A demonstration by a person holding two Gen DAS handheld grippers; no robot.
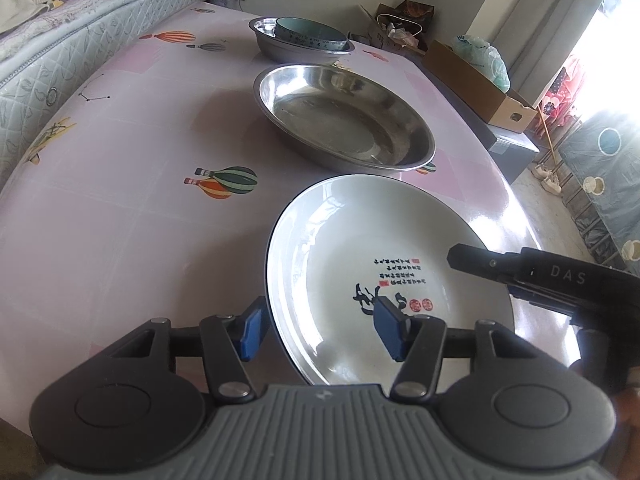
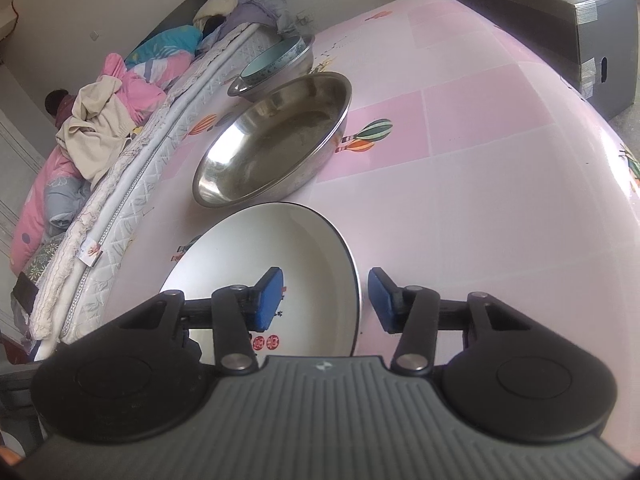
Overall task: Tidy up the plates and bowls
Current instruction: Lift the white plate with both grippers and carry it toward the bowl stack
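A white plate point(image 1: 352, 240) with black calligraphy and red seals lies on the pink table, nearest me; it also shows in the right wrist view point(image 2: 240, 256). My left gripper point(image 1: 320, 330) is open, its blue pads straddling the plate's left rim. My right gripper point(image 2: 326, 300) is open, straddling the plate's right rim; its black body point(image 1: 552, 276) shows over the plate in the left wrist view. Beyond the plate sits a large steel dish point(image 1: 344, 116) point(image 2: 276, 136). Farther back a smaller steel bowl point(image 1: 280, 46) holds a teal bowl point(image 1: 310, 32) point(image 2: 272, 58).
A mattress edge point(image 1: 80, 52) borders the table on the left, with bedding point(image 2: 100, 112) piled on it. Cardboard boxes point(image 1: 476, 80) and a dark case point(image 2: 604, 36) stand past the table's far right edge. The pink balloon-print tablecloth point(image 2: 480, 200) covers the table.
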